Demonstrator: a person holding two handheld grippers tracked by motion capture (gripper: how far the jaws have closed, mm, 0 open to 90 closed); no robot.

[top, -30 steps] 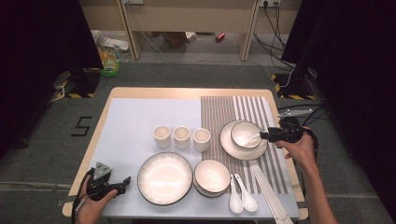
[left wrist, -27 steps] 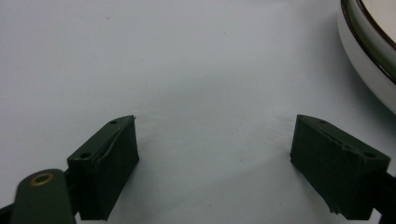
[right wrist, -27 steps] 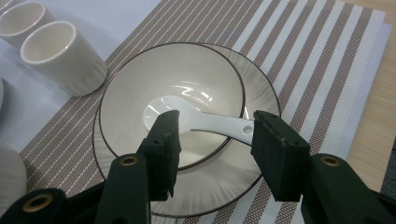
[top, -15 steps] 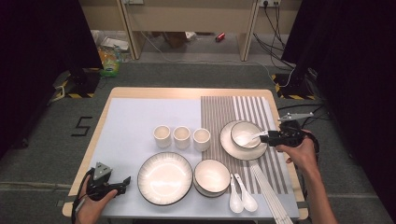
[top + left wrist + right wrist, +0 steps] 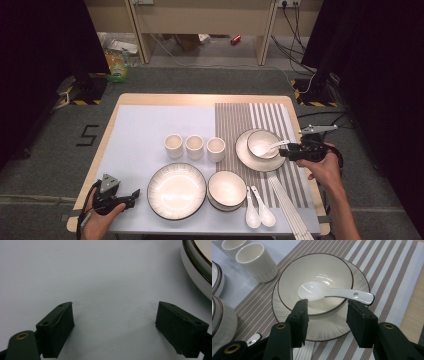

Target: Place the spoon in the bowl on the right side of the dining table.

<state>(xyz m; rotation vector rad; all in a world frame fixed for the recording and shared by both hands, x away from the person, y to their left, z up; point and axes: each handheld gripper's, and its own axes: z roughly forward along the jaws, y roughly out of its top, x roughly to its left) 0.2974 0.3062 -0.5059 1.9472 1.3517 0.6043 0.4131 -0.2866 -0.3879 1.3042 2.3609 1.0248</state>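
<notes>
White spoon lay in bowl near table's right edge, right gripper jaws released just beside, left gripper jaws released.

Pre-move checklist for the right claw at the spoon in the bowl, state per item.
1. Right claw open, nothing between the jaws: ok.
2. White ceramic spoon resting in the cream brown-rimmed bowl, handle over the rim toward the claw: ok.
3. Bowl seated on its cream ribbed saucer on the striped placemat: ok.
4. Claw touching the spoon: cannot tell; the jaws look short of the handle.
5. Nearest cream cup beside the saucer, apart from it: ok.
6. Left claw open over bare tablecloth, beside the large white plate: ok.
</notes>
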